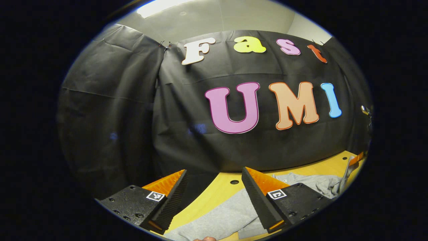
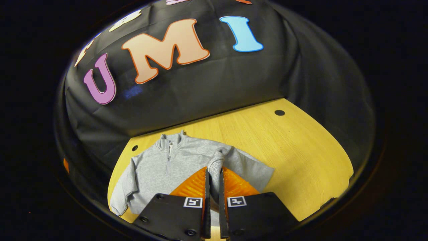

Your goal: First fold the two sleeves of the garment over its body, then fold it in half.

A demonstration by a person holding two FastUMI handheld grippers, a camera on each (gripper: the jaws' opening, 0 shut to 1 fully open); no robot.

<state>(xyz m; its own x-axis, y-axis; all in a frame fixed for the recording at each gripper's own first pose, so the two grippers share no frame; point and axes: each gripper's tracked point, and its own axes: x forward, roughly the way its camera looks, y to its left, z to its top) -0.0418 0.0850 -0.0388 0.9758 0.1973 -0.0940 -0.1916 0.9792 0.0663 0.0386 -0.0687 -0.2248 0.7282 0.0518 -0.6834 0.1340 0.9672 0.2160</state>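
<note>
The right gripper (image 2: 213, 175) is clenched on the cuff of one sleeve (image 2: 217, 160), lifted over the grey garment (image 2: 174, 164) lying flat on the table (image 2: 294, 150); the body stretches ahead and leftward of those fingers; the left gripper (image 1: 214, 187) is held released, fabric beneath it; the right is judged nearer.

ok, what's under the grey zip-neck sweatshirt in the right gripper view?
The grey zip-neck sweatshirt lies flat on the yellow wooden table. Its sleeve cuff is pinched in the right gripper, lifted over the body. Anything beneath the fabric is covered.
</note>
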